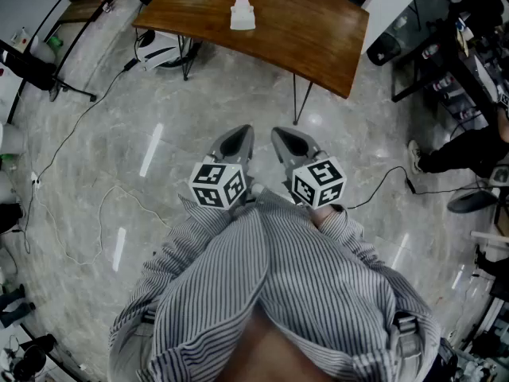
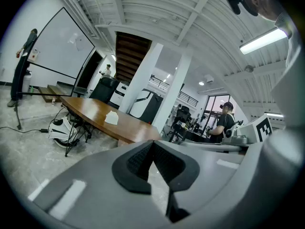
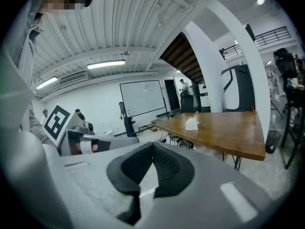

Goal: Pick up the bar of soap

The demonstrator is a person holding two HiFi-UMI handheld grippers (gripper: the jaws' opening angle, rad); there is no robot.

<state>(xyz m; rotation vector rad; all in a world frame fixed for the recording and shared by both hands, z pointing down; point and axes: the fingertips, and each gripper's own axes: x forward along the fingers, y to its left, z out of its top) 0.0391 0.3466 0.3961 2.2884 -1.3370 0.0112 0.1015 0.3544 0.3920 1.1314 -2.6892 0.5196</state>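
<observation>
Soap [image 1: 242, 15] on table [image 1: 306, 34] (ahead); left gripper [image 1: 238, 137] beside right gripper [image 1: 288, 139], well short.

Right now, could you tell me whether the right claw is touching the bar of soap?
Apart. The head view shows the right claw over the floor, well short of the table where the bar of soap sits.

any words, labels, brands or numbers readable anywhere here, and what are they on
None: no view shows a word or number that can be read.
The left cube and right cube carry only black-and-white square patterns, no letters.
The soap on the table is too small to show any print.
The whiteboard looks blank.
</observation>
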